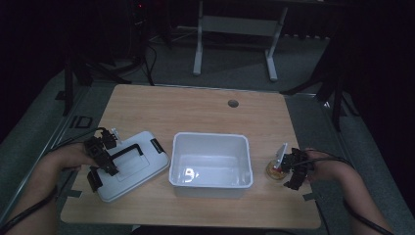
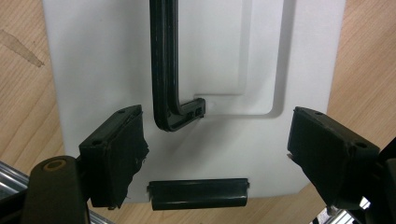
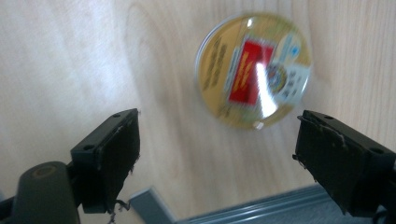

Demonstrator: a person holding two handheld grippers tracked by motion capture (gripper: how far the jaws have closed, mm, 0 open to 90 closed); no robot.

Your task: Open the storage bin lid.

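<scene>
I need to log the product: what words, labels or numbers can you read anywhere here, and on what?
Round tin: a red and white label with print on its yellow lid, too blurred to read.
White lid with black handle: no text.
White bin: no text.
Table: no text.

An open white bin sits mid-table.

two black hand-held grippers, left hand-held gripper and right hand-held gripper, each trailing a black cable back along a bare forearm. blocky black jaws with screw holes in the top faces and frayed, torn black padding on the inner faces. pale plate on top of the right one. no sleeves at the wrists.
</scene>
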